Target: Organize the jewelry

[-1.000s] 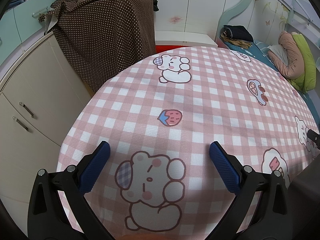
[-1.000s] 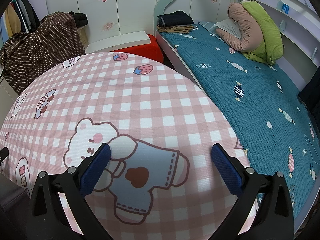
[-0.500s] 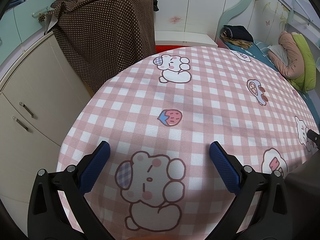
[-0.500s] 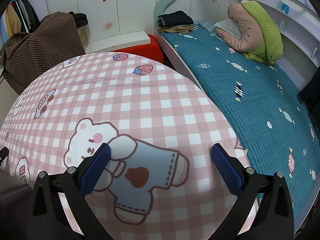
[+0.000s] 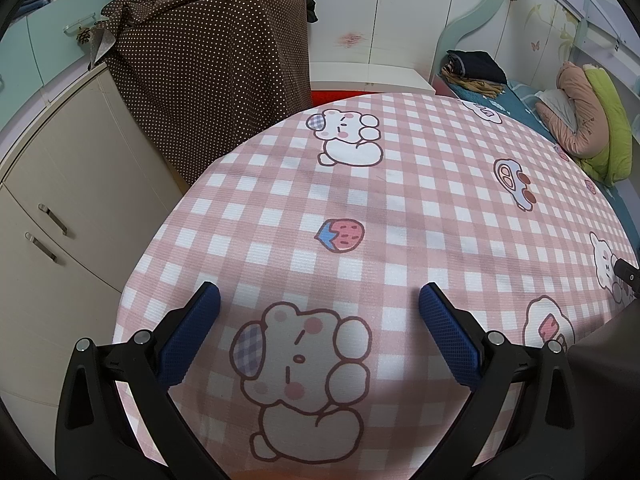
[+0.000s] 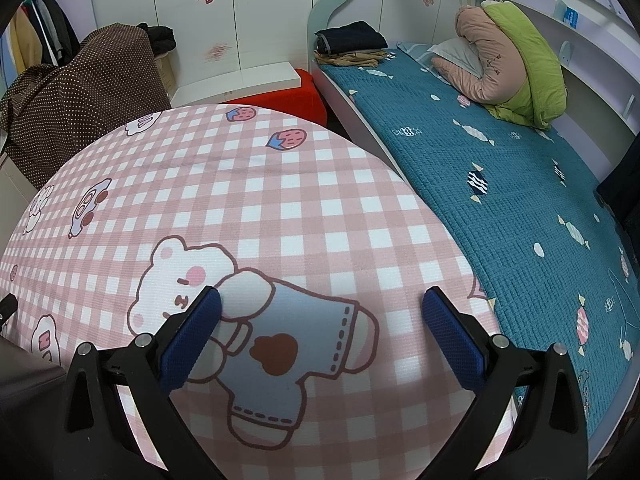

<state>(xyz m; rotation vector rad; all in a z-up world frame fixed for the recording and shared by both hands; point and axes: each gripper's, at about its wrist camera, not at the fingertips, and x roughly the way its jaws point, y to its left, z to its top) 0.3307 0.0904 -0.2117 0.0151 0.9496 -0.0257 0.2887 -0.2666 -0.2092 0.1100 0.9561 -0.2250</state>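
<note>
Pink-and-white checked tablecloth with cartoon bears and strawberries (image 5: 400,208) fills the middle of both wrist views, stretched over a round table. No jewelry shows in either view, so where it lies cannot be told.

At the bottom of the left wrist view, the left gripper (image 5: 319,300) hangs above the cloth with its blue-padded fingers (image 5: 192,336) spread wide and nothing between them; a printed bear with a checked ear (image 5: 300,364) lies in the gap. A printed strawberry (image 5: 341,235) sits just above, near the centre of the frame. At the lower right edge a dark shape (image 5: 604,392) cuts into the frame, too unclear to name.

At the bottom of the right wrist view, the right gripper (image 6: 320,300) likewise hangs over the cloth, blue pads (image 6: 452,340) wide apart and empty, with a printed bear in a blue shirt (image 6: 256,320) between them.

In the upper left of the left view a brown white-dotted cloth (image 5: 212,64) drapes over furniture, beside a beige cabinet with metal handles (image 5: 60,208) on the left edge. On the right side of the right view runs a bed with a teal candy-print quilt (image 6: 500,200); a rolled pink-and-green duvet (image 6: 516,64) lies in the upper right, and folded dark clothes (image 6: 352,40) sit at the top centre. A red stool (image 6: 280,96) stands between table and bed.
</note>
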